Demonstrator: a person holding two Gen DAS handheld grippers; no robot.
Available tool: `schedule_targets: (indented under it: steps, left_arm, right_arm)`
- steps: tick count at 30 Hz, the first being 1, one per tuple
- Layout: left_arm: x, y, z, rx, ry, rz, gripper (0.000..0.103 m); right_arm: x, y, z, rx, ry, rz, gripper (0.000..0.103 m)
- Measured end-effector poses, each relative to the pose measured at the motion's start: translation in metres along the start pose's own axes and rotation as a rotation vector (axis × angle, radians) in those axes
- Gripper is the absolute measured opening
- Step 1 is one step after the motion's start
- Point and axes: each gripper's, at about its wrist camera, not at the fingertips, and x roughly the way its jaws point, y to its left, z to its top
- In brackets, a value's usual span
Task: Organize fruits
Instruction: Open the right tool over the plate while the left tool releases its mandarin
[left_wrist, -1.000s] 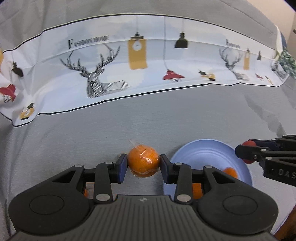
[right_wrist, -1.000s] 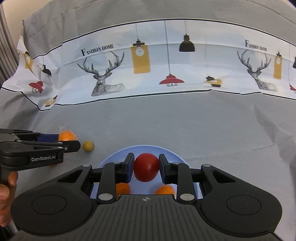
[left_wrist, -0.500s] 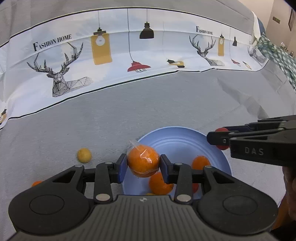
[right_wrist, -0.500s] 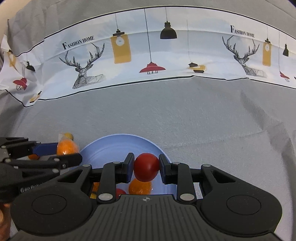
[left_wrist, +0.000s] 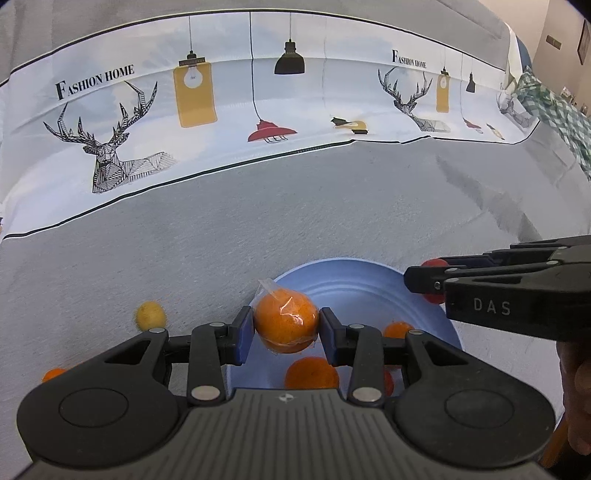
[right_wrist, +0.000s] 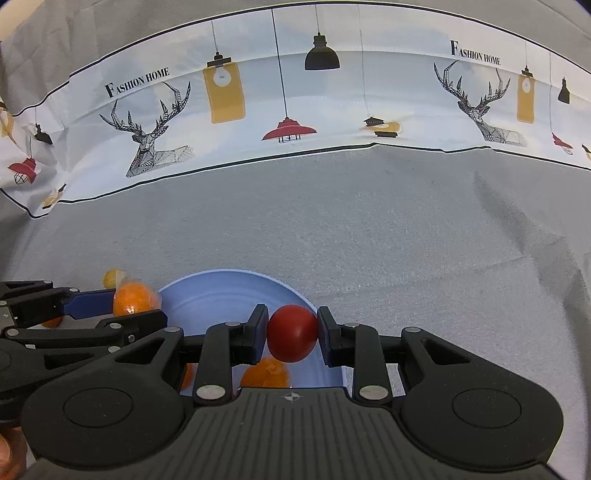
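Observation:
My left gripper (left_wrist: 286, 329) is shut on a plastic-wrapped orange (left_wrist: 286, 323), held above the left rim of the blue plate (left_wrist: 354, 284). My right gripper (right_wrist: 291, 334) is shut on a red tomato (right_wrist: 292, 333), hovering over the plate (right_wrist: 221, 295) near its right rim. In the left wrist view the right gripper (left_wrist: 424, 284) reaches in from the right with the tomato (left_wrist: 435, 265) at its tip. The left gripper (right_wrist: 136, 314) and its orange (right_wrist: 133, 299) show at the left of the right wrist view. Several small oranges (left_wrist: 312, 373) lie in the plate.
A small yellow fruit (left_wrist: 149, 315) and another orange (left_wrist: 53, 374) lie on the grey cloth left of the plate. A white printed band with deer and lamps (right_wrist: 288, 110) crosses the cloth farther back. A green checked cloth (left_wrist: 554, 107) lies at far right.
Both grippers have come in over the blue plate and sunk a little, each still holding its fruit. The plate has grown larger and more central in both views.

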Motion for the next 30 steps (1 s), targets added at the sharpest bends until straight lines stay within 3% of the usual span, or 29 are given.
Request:
schedule_targets:
  steps: [20,24,26,30]
  left_arm:
    - [0.0068,-0.0091,0.0027,0.019,-0.001,-0.004,0.042]
    - [0.0038,-0.0084,0.0040,0.015,-0.011,-0.013,0.052]
    - [0.0033,-0.0086,0.0041,0.017,-0.012,-0.009,0.052]
    - [0.0027,-0.0077,0.0043,0.016,-0.011,-0.003,0.052]
  right_arm:
    - [0.0054,0.0011,0.0016,-0.017,0.019,-0.011,0.031]
    - [0.0073,0.0025,0.0013,-0.024,0.026,-0.022,0.034]
    - [0.0073,0.0026,0.0018,-0.021,0.024,-0.021,0.039]
    - [0.0069,0.0026,0.0015,-0.021,0.022,-0.025,0.040]
